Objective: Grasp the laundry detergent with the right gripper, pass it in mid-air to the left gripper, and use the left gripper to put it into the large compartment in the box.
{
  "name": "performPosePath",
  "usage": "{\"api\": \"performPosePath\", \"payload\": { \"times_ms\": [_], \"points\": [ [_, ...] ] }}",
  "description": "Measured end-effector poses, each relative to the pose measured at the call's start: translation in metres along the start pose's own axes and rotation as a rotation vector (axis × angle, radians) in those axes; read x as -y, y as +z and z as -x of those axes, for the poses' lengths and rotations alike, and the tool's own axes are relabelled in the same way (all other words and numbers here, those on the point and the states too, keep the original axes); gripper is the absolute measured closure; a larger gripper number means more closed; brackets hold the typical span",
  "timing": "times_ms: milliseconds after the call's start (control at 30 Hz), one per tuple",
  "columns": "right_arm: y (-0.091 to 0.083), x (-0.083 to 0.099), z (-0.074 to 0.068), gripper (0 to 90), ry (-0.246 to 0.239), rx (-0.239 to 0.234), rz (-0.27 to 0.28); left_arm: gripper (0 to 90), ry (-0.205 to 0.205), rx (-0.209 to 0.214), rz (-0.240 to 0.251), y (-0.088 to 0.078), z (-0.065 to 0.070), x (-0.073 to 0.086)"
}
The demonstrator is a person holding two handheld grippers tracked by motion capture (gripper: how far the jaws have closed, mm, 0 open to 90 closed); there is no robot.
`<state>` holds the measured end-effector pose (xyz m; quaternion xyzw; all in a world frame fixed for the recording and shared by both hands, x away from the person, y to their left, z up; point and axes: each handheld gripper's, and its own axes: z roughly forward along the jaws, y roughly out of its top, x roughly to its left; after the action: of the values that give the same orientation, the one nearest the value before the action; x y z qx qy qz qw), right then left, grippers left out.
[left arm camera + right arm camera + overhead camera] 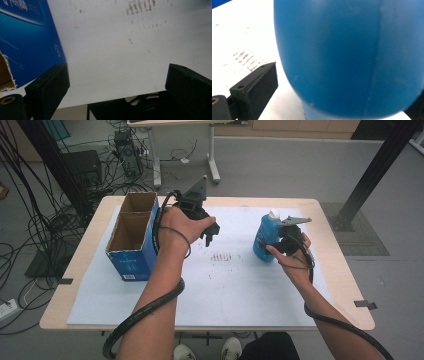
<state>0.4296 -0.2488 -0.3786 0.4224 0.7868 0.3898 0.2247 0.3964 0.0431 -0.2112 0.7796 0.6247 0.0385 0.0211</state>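
Note:
A blue bottle (263,237) with a white cap stands upright on the white sheet (235,285), right of centre. My right gripper (278,243) is at its right side. In the right gripper view the bottle (352,57) sits between the jaws of that gripper (337,87), with a thin gap of sheet showing beside the left fingertip (255,91), so it stands open around the bottle. My left gripper (210,235) hovers over the sheet just right of an open blue cardboard box (131,251). Its jaws (117,77) are wide apart with nothing between them.
The box (27,40) is open at the top and has two compartments. Brown smudges (222,256) mark the sheet's middle. The wooden table's edge (345,270) runs close to the bottle's right. Cables and desk legs lie on the floor beyond.

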Motion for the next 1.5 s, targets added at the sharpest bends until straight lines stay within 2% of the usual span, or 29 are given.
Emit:
{"api": "performPosePath", "payload": {
  "times_ms": [400,1500],
  "points": [
    [-0.0012,0.0006,0.0016,1.7,0.000,0.003,0.010,6.0,-0.003,-0.002,0.013,-0.0008,-0.0006,0.0005],
    [-0.0031,0.0027,0.0037,1.5,-0.005,0.006,0.019,5.7,-0.005,-0.007,-0.003,-0.0018,0.0008,-0.0002]
  ]
}}
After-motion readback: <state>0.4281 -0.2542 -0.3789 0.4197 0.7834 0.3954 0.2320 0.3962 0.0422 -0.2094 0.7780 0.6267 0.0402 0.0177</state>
